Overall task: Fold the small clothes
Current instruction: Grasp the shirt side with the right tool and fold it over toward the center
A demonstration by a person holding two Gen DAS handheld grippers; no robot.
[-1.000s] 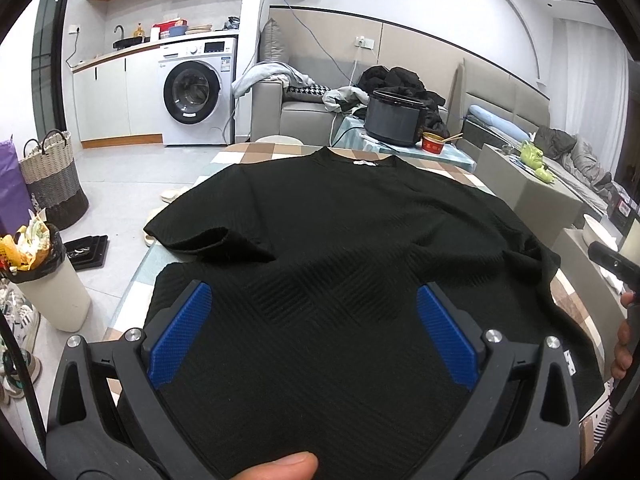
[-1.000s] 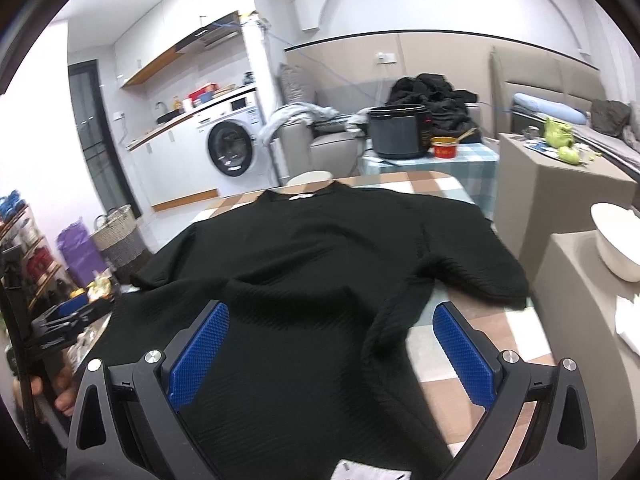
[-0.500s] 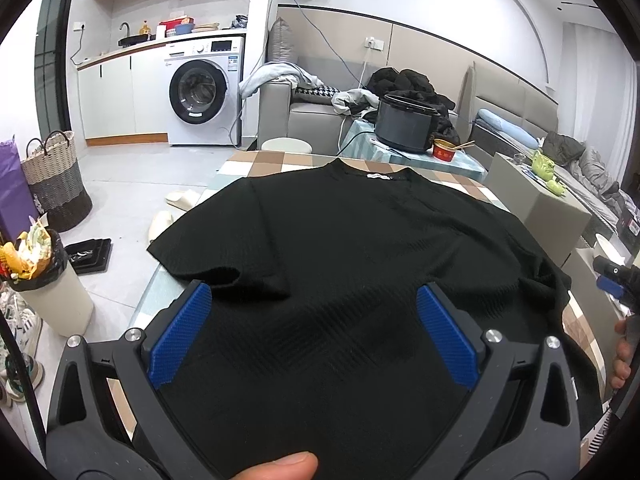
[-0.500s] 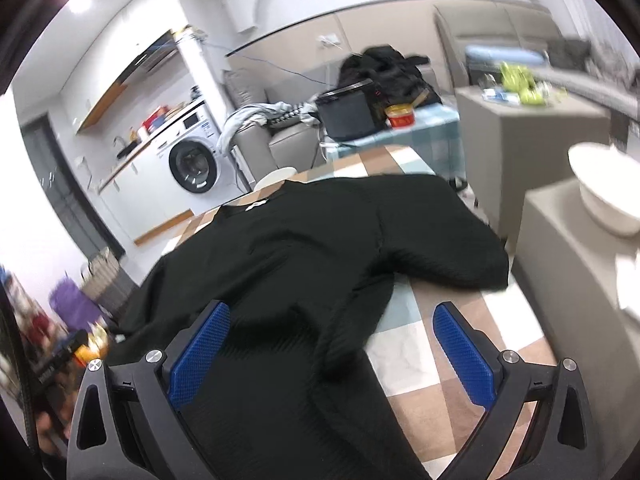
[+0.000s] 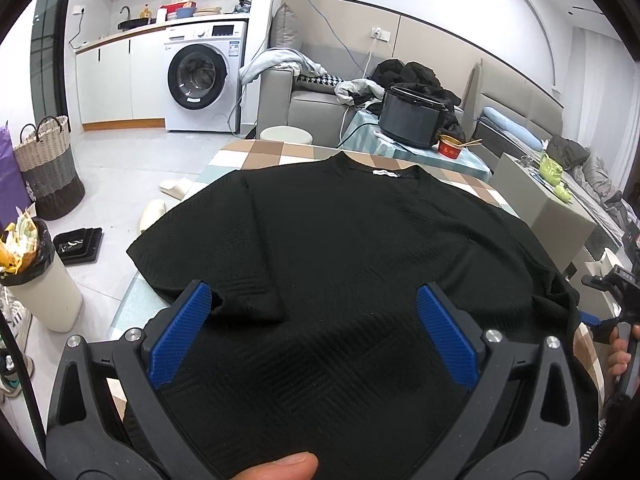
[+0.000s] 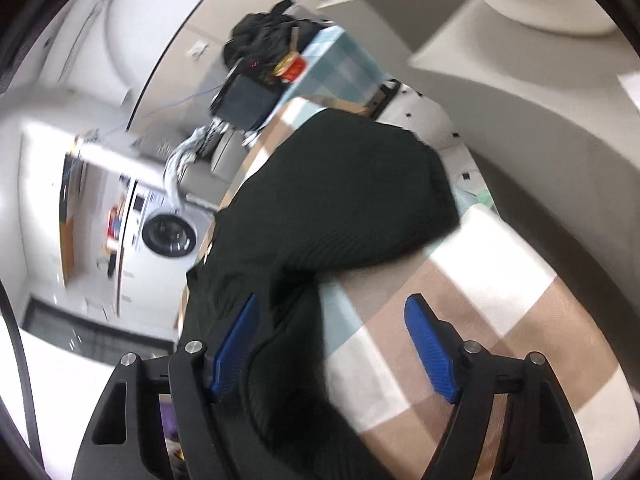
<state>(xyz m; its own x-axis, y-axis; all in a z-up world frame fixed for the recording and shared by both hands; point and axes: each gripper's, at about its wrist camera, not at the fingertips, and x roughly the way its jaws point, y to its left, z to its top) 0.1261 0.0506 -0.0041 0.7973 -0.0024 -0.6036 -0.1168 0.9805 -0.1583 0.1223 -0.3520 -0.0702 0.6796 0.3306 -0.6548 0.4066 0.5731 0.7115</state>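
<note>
A black textured T-shirt (image 5: 344, 248) lies spread on a checkered table (image 5: 256, 152), collar at the far side. My left gripper (image 5: 316, 336) is open and empty, above the shirt's lower body. My right gripper (image 6: 332, 344) is open, rolled to one side, over the shirt's right side edge (image 6: 288, 328) below the right sleeve (image 6: 360, 192); it also shows at the right edge of the left wrist view (image 5: 612, 312). The right wrist view is blurred.
A dark cooker (image 5: 412, 120) and red bowl (image 5: 450, 146) stand on a side table behind. Grey boxes (image 5: 548, 200) stand right of the table. A bin (image 5: 36, 280), basket (image 5: 48, 168) and slippers (image 5: 152, 212) are on the floor to the left. A washing machine (image 5: 200, 76) stands at the back.
My left gripper pulled back and rose a little over the shirt. My right gripper swung right and rolled sharply, dropping toward the shirt's right edge.
</note>
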